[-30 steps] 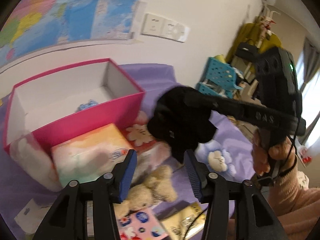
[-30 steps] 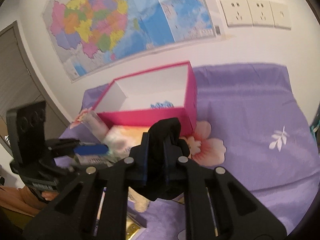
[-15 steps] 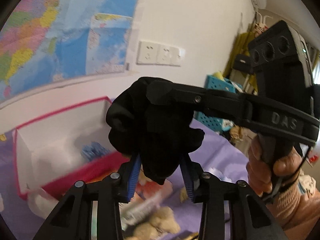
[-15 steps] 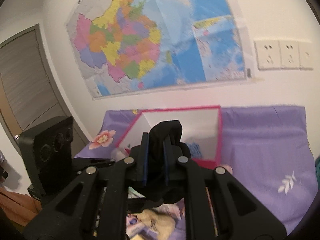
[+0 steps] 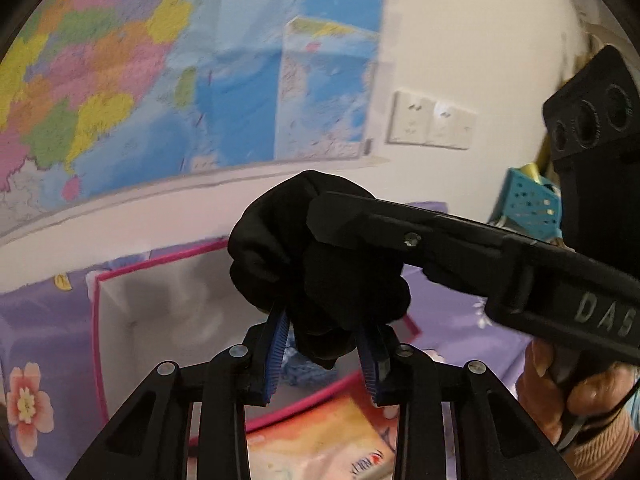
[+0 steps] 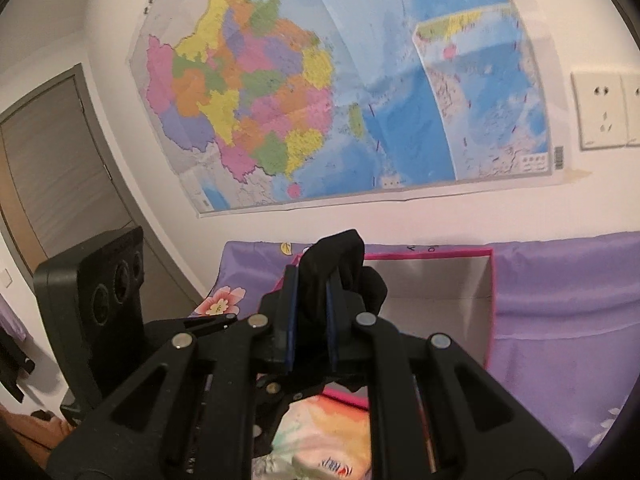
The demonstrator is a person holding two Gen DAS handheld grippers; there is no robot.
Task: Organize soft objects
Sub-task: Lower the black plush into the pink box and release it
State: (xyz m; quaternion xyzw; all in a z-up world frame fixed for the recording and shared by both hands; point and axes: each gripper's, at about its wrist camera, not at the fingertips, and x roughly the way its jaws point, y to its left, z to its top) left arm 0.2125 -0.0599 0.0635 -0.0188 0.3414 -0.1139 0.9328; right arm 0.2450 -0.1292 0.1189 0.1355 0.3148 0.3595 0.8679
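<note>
A bunched black cloth (image 5: 320, 276) hangs in the air between both grippers, over the near wall of the open pink box (image 5: 95, 320). My left gripper (image 5: 320, 320) has its blue pads pressed on the cloth's lower end as its jaws finish closing. My right gripper (image 5: 320, 220) reaches in from the right and is shut on the cloth's upper part. In the right wrist view the black cloth (image 6: 340, 256) sticks up between the right gripper's (image 6: 311, 276) pads, with the pink box (image 6: 491, 300) behind it. A small blue item (image 5: 304, 374) lies inside the box.
An orange and white tissue pack (image 5: 320, 440) lies in front of the box on the purple flowered sheet (image 6: 560, 304). A wall map (image 6: 320, 100) and sockets (image 5: 432, 124) are behind. A teal basket (image 5: 528, 204) stands at the right, a door (image 6: 52, 184) at the left.
The left gripper went from open beside the cloth to shut on its lower end. Both grippers rose and moved with the cloth from the clutter toward the pink box.
</note>
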